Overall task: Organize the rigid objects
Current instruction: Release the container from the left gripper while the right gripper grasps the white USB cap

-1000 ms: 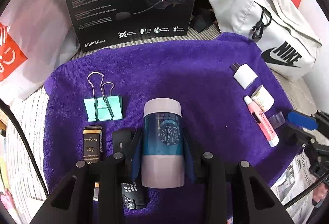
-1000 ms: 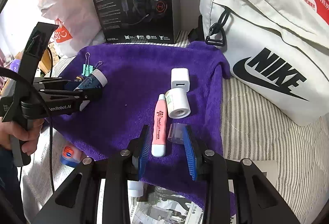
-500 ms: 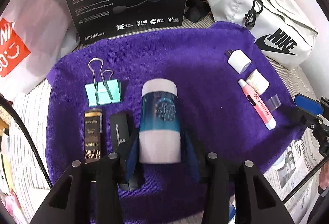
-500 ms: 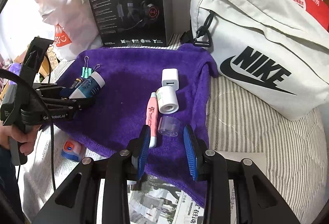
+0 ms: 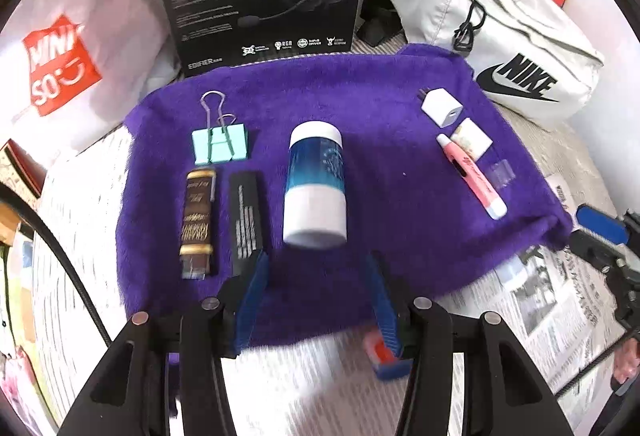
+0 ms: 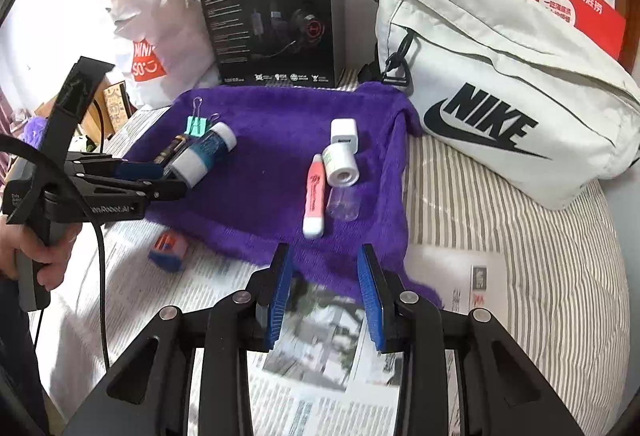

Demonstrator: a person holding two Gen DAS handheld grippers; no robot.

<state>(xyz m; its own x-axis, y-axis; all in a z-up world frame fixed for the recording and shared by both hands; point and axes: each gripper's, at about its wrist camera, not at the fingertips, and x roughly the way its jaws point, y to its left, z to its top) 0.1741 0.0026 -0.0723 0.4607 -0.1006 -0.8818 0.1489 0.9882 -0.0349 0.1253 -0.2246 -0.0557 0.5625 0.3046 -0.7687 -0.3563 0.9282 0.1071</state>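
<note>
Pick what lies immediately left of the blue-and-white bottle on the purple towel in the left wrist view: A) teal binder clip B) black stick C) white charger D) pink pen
B: the black stick lies alongside the blue-and-white bottle on its left; the binder clip sits farther up-left, and the charger and pink pen are off to the right.

Towel (image 5: 360, 95) showing purple; binder clip (image 5: 221, 147) mint green; bottle (image 5: 315, 177) blue, white ends; bedsheet (image 6: 520, 256) grey-white striped.

Bright, even indoor light; strong fisheye bending with dark corners; near foreground smeared by blur.
</note>
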